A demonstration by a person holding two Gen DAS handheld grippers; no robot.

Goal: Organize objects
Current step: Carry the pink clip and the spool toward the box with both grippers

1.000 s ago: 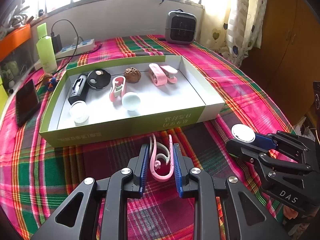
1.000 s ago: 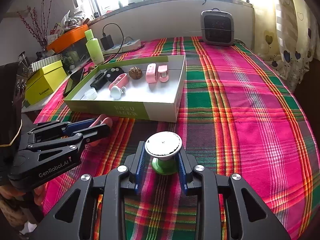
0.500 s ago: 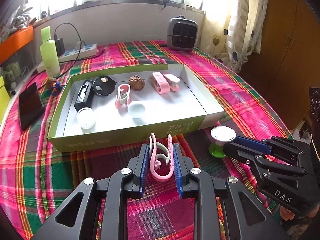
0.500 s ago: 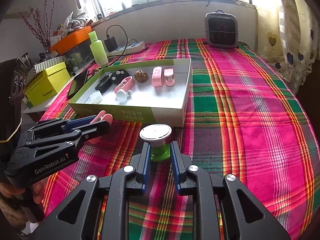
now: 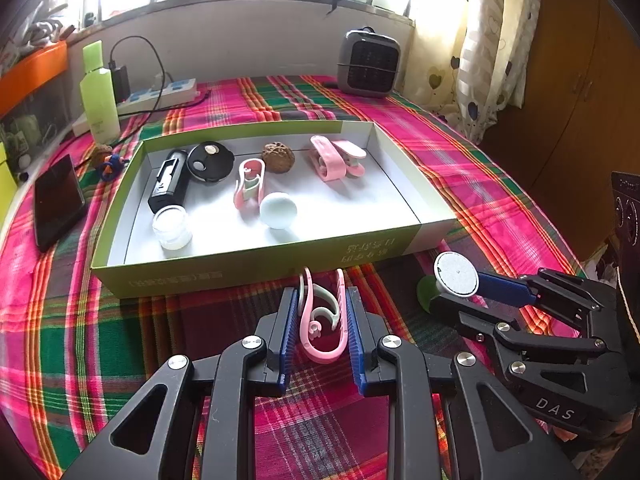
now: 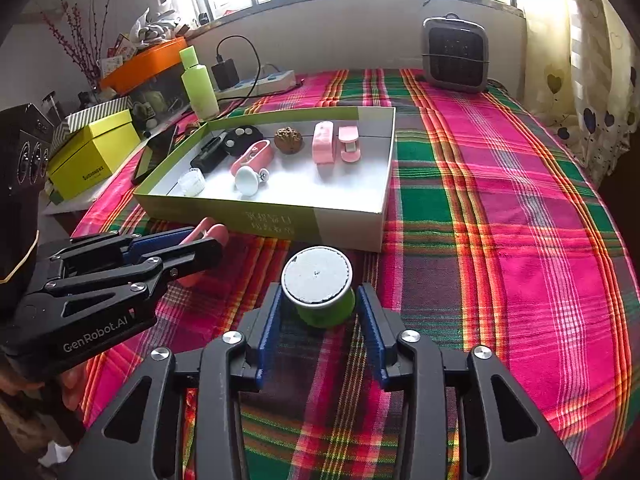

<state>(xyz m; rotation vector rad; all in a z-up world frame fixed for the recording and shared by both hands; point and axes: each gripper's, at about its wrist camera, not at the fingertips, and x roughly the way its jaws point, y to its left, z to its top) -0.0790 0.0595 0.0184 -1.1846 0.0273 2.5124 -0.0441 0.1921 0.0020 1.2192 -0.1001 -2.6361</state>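
Pinching a light, springy pink clip (image 5: 322, 320) across its flat sides near the tray (image 5: 256, 270), the left gripper (image 5: 320, 334) holds firm, while the right gripper's (image 6: 320, 316) jaws are opening around a small, rigid, white-topped green knob (image 6: 318, 288), best gripped at its base.
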